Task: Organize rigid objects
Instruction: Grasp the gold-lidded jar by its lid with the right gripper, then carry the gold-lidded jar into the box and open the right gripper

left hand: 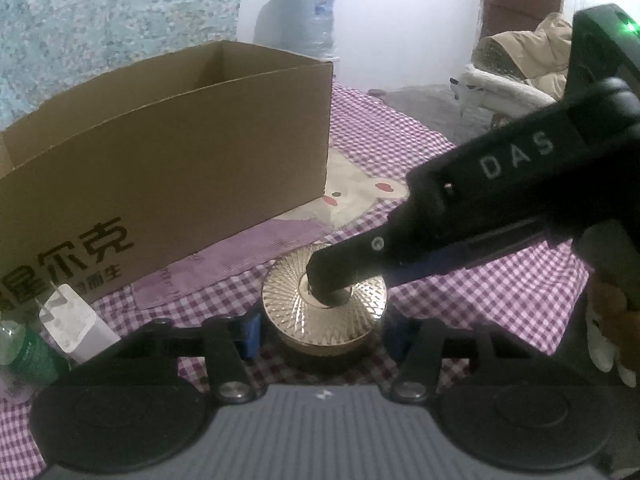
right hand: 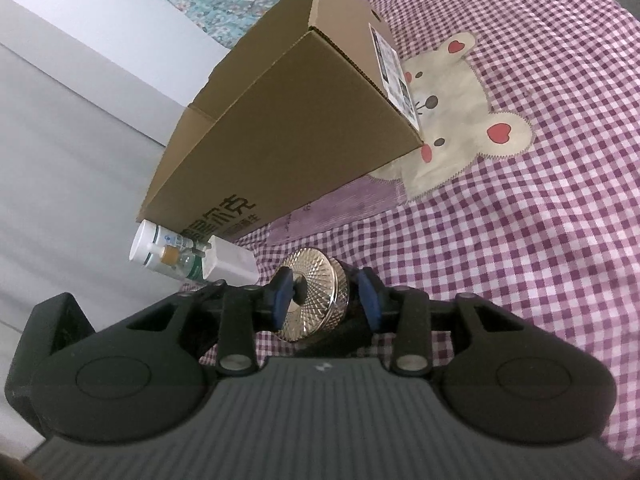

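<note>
Leftmost, a white plug adapter [left hand: 76,328] and a green-labelled clear bottle [left hand: 24,354] lie before the open brown cardboard box [left hand: 172,152] on the purple checked bedspread [left hand: 400,128]. Next, the left gripper [left hand: 320,334] has fingers spread either side of the round gold faceted jar [left hand: 324,308]. The right gripper [right hand: 324,300] pinches this jar, top and bottom.

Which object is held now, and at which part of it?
The right claw holds the gold lid, one finger on its patterned top centre, the other underneath. The left claw only flanks it.
</note>
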### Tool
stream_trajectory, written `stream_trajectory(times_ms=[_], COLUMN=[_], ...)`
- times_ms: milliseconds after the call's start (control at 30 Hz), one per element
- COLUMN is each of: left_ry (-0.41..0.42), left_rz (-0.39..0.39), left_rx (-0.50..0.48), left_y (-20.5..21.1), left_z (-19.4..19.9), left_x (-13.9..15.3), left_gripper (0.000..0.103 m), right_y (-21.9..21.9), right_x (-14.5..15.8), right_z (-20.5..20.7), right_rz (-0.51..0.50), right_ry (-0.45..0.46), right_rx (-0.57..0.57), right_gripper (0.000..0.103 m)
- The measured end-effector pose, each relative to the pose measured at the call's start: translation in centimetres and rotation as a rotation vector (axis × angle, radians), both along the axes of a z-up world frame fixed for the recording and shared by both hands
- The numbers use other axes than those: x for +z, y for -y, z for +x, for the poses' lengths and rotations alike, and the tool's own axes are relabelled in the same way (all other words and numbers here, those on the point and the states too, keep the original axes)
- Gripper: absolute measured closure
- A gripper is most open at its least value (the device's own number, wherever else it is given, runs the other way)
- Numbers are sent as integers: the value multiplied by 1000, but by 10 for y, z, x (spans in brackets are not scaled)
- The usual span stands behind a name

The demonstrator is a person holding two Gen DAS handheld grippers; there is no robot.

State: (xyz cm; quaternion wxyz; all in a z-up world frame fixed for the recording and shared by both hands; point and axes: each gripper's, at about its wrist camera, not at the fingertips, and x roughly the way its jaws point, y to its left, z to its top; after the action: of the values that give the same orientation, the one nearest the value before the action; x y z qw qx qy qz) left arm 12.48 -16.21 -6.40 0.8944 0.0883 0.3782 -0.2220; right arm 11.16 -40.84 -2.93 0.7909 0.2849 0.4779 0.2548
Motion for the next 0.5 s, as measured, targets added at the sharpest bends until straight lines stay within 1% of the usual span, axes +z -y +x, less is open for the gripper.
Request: stream_trajectory(times_ms=[67,300,400,500], left_ry=[5,-2,28,80], left_rz=[4,-18,-15,-8], left_rx=[3,20,28,36], left_y=[1,-1,-5,-11], left_z=[1,-5,-10,-13], left_x=[0,4,16,36], left_gripper=[46,46,46,46], right_y=[-1,-2,-5,-10], right_x=[0,4,14,32], right_z=[-1,-4,-5,-5], right_rz=[-4,-16,-15,-8], right_ry=[6,23,45,89], right_rx=[4,6,13,27], right_gripper=[64,64,64,64])
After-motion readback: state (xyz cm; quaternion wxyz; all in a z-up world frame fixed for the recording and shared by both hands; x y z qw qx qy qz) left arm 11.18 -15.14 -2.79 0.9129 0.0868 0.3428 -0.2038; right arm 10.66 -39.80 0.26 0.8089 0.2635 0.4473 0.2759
